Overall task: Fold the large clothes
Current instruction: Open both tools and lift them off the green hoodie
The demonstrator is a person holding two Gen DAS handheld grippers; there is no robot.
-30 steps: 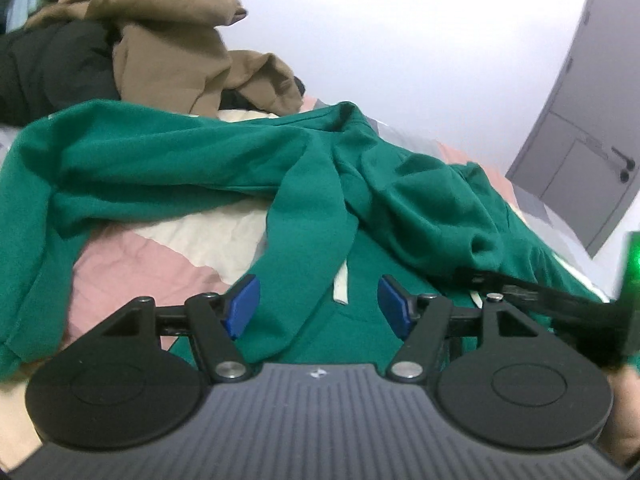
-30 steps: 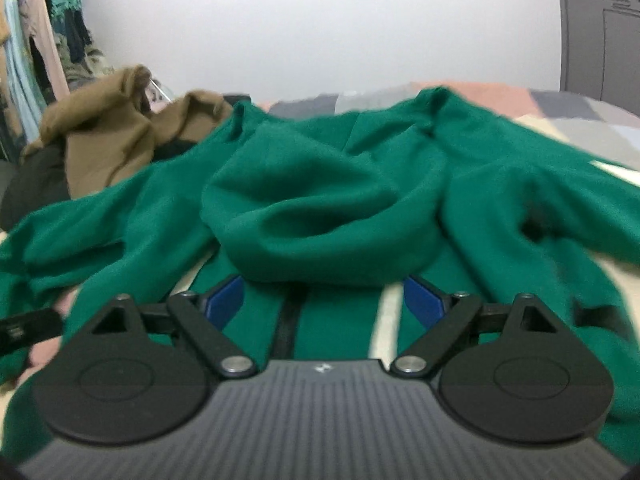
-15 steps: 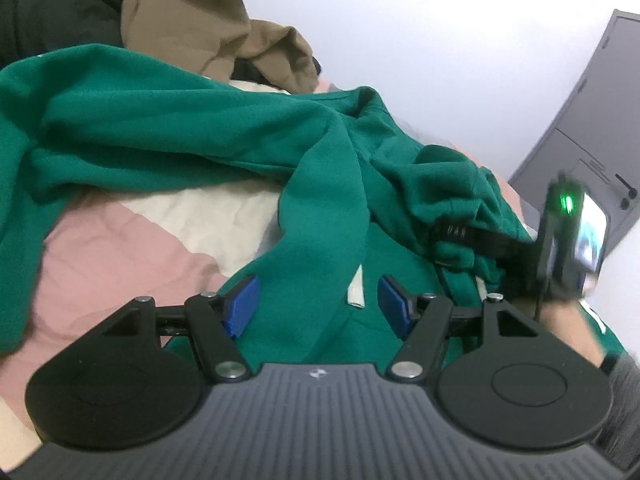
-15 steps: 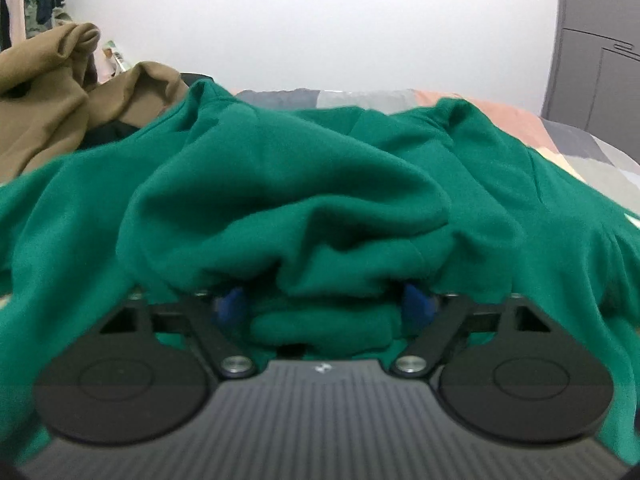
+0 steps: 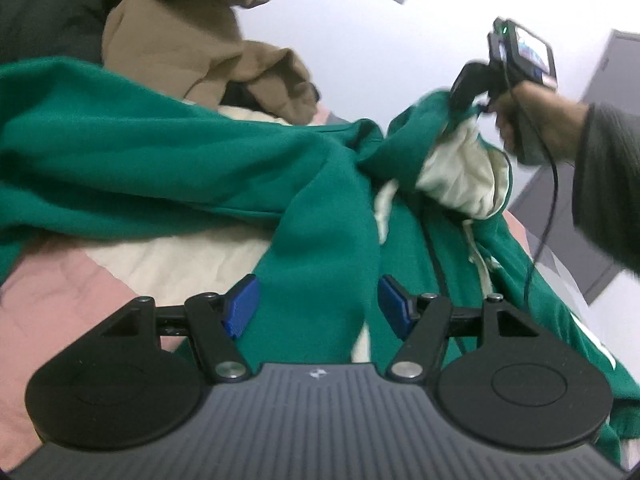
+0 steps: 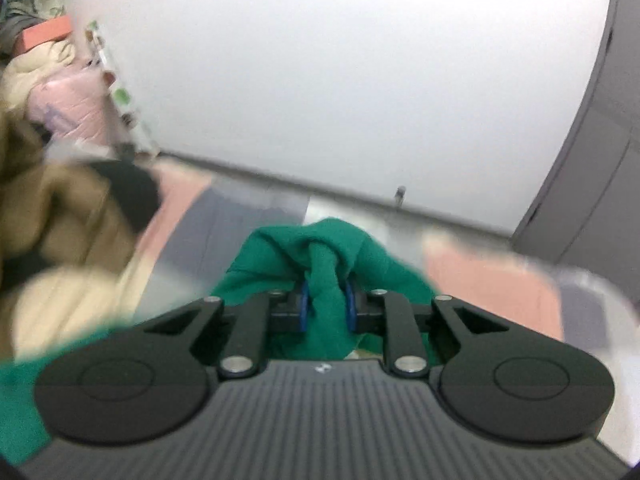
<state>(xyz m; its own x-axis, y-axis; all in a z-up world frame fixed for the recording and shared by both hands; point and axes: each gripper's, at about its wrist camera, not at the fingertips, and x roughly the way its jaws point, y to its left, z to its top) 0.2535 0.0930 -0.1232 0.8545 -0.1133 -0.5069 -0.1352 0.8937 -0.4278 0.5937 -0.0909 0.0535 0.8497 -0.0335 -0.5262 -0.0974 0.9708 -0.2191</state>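
Observation:
A large green hoodie (image 5: 160,152) lies crumpled across the bed. In the left wrist view my left gripper (image 5: 318,306) stands open low over its front, a fold of green cloth lying loose between the blue pads. Up at the right, a person's hand (image 5: 532,120) holds my right gripper (image 5: 464,92), which has the hood lifted so that the cream lining (image 5: 460,176) shows. In the blurred right wrist view the right gripper's (image 6: 327,308) jaws are closing, its pads pinching a bunch of the green hoodie (image 6: 280,252).
A brown garment (image 5: 192,40) and a black one (image 5: 48,20) are piled at the far left of the bed. The pink and cream quilt (image 5: 60,280) shows beside the hoodie. A grey door (image 5: 616,64) stands at the right, by a white wall.
My right gripper pushed into the hood, closed on it and lifted it up and away, turning out the cream lining. My left gripper drifted a little lower and closer over the hoodie.

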